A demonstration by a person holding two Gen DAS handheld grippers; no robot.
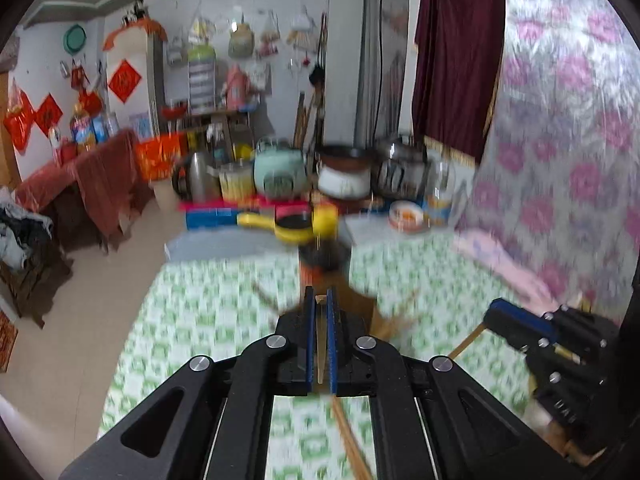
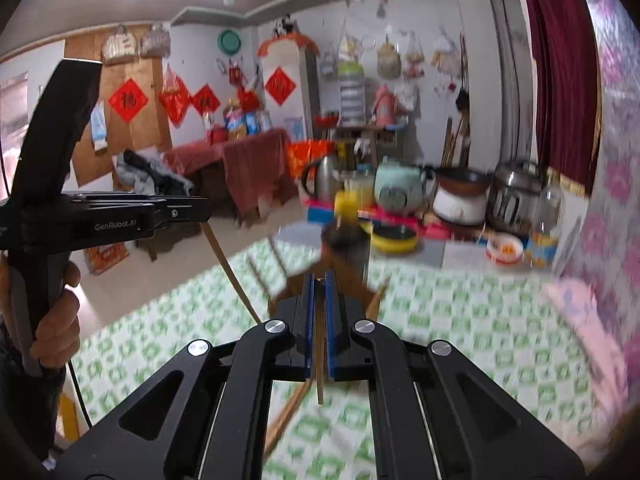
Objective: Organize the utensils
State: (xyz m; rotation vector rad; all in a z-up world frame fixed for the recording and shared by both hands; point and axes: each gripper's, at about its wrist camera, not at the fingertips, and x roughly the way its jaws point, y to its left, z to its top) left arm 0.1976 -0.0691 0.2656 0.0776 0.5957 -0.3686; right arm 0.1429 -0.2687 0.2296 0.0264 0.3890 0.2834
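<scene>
Left claw is clamped on a thin wooden chopstick; right claw likewise on a chopstick. Below both, a green-white checked table is seen, blurred. Just ahead a dark holder, more chopsticks fanned out. Beyond: yellow pan, metal pots, cluttered room.

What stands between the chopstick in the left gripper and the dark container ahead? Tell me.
Nothing visible. The left gripper is shut on the chopstick, and the dark container sits just beyond its tips with nothing in the gap. The right gripper is off to the side. Blur hides fine detail.
</scene>
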